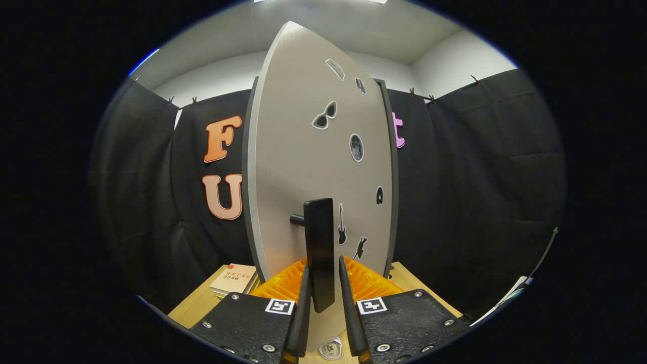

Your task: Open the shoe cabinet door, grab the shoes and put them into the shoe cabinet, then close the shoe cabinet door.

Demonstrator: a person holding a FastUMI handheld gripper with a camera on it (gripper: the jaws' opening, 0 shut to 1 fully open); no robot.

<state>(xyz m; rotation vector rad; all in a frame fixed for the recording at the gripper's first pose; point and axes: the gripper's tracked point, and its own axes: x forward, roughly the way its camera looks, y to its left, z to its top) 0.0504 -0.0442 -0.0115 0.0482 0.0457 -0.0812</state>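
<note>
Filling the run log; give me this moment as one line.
stage: door handling | tool: fingers either side of black handle, contact unclear | cabinet door: ajar | books: on table, beside door

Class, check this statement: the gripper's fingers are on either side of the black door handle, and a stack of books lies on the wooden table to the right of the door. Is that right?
One detail is wrong. In the gripper view, the gripper does have the black handle between its fingers, but the books lie on the wooden table to the left of the door, not the right.
</note>
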